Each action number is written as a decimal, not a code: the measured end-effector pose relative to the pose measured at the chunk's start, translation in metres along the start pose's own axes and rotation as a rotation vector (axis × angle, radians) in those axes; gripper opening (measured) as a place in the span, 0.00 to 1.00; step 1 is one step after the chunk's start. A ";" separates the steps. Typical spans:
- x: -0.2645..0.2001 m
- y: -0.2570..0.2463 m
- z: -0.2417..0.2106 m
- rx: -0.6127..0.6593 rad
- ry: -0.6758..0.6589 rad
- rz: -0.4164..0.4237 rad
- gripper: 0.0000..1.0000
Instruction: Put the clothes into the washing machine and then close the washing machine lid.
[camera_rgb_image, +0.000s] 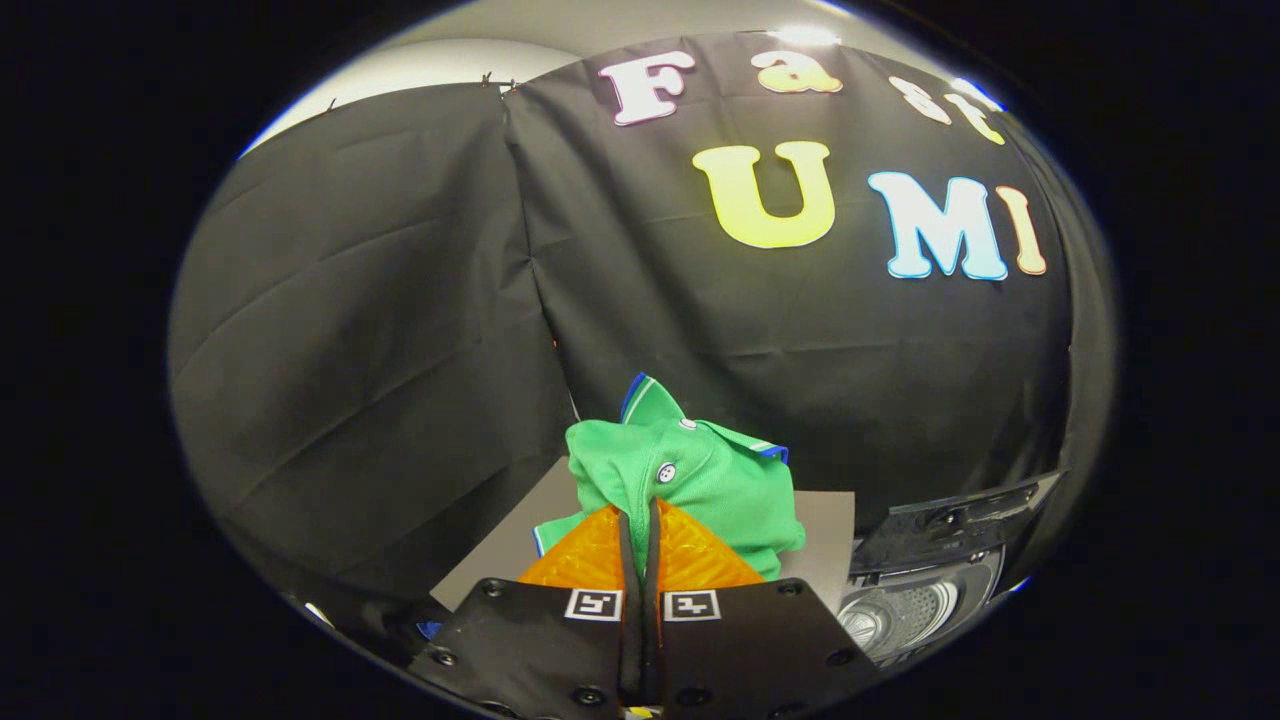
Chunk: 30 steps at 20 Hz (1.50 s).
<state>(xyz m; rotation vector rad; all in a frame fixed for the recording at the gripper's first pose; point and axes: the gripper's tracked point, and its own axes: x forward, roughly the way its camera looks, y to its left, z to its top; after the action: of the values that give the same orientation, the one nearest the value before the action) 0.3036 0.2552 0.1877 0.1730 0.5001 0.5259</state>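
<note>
Gripper (640, 515) closed, fingers drawn almost together and pinching a fold of the green polo shirt (690, 480), with the garment bunched just ahead of the fingertips and lifted off the grey worktop (825, 535). Collar edged in blue standing up at the far side of the bundle, two white buttons showing on the placket. Washing machine (920, 600) down to the right and near, drum visible through its opening, dark lid (950, 520) raised above it. Step in hand, judged from this: carrying the shirt across to the drum. Best done by keeping the pinch firm, since only a fold seems caught and the rest hangs loose; lifting high enough for the trailing cloth to pass over the machine's rim; moving right until the bundle hangs squarely over the opening, then lowering well inside before letting go, so no sleeve or hem drapes over the edge and blocks the lid. Worth staying wide of the raised lid on the way in. Lid closing not yet begun. Count: one shirt, one washing machine with one lid, one worktop, one gripper. Other clothes waiting elsewhere: cannot tell, as the bundle and the gripper hide much of the worktop.
</note>
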 end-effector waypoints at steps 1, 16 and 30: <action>-0.003 -0.006 0.001 -0.002 -0.002 0.002 0.01; -0.084 -0.194 0.020 0.021 -0.051 -0.098 0.01; -0.113 -0.329 -0.044 0.032 0.029 -0.192 0.01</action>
<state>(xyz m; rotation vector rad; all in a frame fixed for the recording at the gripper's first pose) 0.3406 -0.0831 0.1028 0.1465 0.5475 0.3331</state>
